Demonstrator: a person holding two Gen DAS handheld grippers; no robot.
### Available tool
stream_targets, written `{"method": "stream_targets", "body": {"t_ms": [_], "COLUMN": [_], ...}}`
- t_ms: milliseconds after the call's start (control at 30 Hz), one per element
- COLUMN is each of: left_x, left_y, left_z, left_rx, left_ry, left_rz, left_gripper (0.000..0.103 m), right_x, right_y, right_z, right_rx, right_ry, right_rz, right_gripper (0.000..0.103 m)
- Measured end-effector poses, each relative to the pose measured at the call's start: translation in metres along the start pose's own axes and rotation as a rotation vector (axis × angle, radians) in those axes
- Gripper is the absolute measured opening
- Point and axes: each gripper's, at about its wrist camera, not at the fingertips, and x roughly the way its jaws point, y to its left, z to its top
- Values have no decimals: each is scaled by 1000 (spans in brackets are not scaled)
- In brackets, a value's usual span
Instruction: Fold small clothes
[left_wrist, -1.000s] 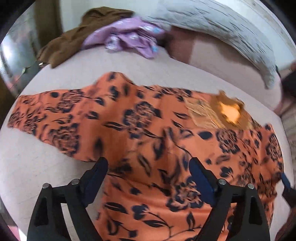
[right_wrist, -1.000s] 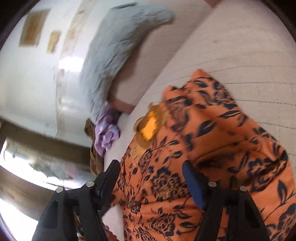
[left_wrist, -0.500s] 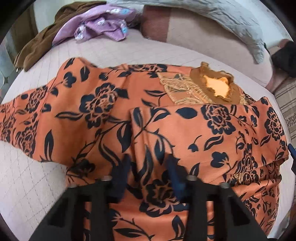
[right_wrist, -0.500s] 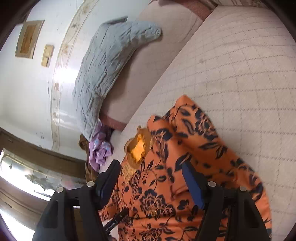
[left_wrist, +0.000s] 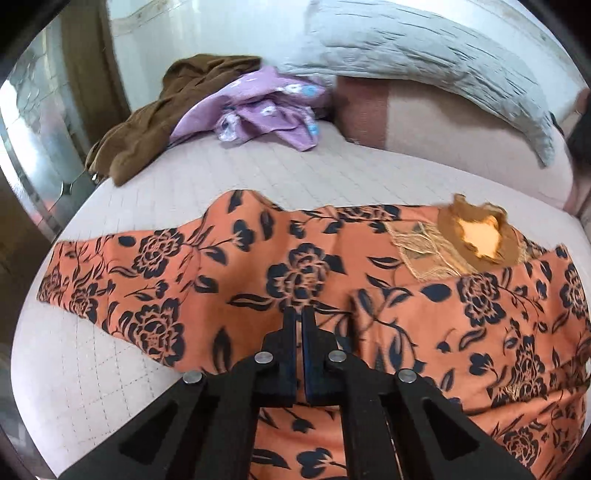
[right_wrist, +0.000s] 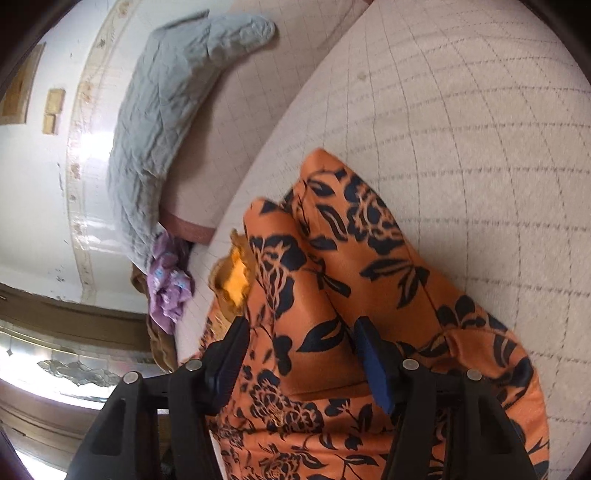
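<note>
An orange dress with dark blue flowers (left_wrist: 258, 280) lies spread on the bed, its gold neckline (left_wrist: 480, 240) at the right. Its right sleeve is folded over the body. My left gripper (left_wrist: 298, 314) is shut above the dress's middle; whether it pinches cloth I cannot tell. In the right wrist view the same dress (right_wrist: 332, 258) lies folded under my right gripper (right_wrist: 303, 332), which is open and empty just above the cloth.
A purple garment (left_wrist: 258, 107) and a brown garment (left_wrist: 155, 114) lie heaped at the bed's far edge. A grey quilted pillow (left_wrist: 424, 55) rests on a pink bolster (left_wrist: 461, 140). The quilted bed cover (right_wrist: 461, 129) extends to the right of the dress.
My left gripper has closed from wide open to shut and pulled back from the dress. The right gripper has stayed open and moved lower over the folded sleeve.
</note>
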Motion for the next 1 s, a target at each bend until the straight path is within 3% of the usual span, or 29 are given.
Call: {"method": "stream_targets", "body": {"t_ms": [67, 133, 200, 267, 300, 433, 467, 500, 533, 667, 767, 833, 867, 900, 933, 1000], "left_x": [10, 22, 30, 31, 30, 35, 36, 37, 37, 37, 39, 37, 36, 35, 34, 30], "left_y": [3, 1, -4, -5, -4, 0, 0, -3, -6, -15, -14, -14, -13, -12, -13, -8], "left_z": [-1, -6, -9, -10, -9, -14, -14, -17, -18, -19, -16, -15, -16, -16, -16, -15], "left_rx": [-26, -63, -76, -70, -71, -80, -80, -73, -54, -10, -39, -49, -51, -55, -55, -78], "left_ry": [83, 193, 272, 281, 275, 278, 275, 270, 270, 254, 257, 247, 240, 227, 206, 178], "left_rz": [-118, -254, -315, -331, -318, -328, -328, -328, -328, -289, -323, -338, -334, -323, -295, -306], "left_gripper": [2, 9, 44, 60, 62, 62, 53, 34, 25, 24, 34, 34, 31, 16, 8, 3], "right_x": [-4, -11, -15, -15, -13, -9, -8, -8, -8, -8, -7, -7, -7, -7, -7, -8], "right_y": [7, 14, 18, 17, 17, 14, 15, 16, 16, 17, 16, 17, 18, 19, 20, 23], "right_z": [-2, -2, -2, -2, -2, -2, -2, -2, -3, -5, -4, -5, -5, -5, -5, -6], "right_rx": [-29, -57, -79, -77, -68, -62, -68, -73, -77, -90, -86, -89, -94, -100, -108, -129], "right_ry": [-25, -59, -84, -83, -77, -65, -64, -64, -64, -67, -68, -71, -74, -77, -81, -92], "right_rz": [-3, 1, -3, -3, -1, -1, -4, -5, -6, -13, -12, -13, -13, -15, -16, -24], "right_gripper": [62, 62, 62, 62, 62, 62, 62, 62, 62, 62, 62, 62, 62, 62, 62, 62]}}
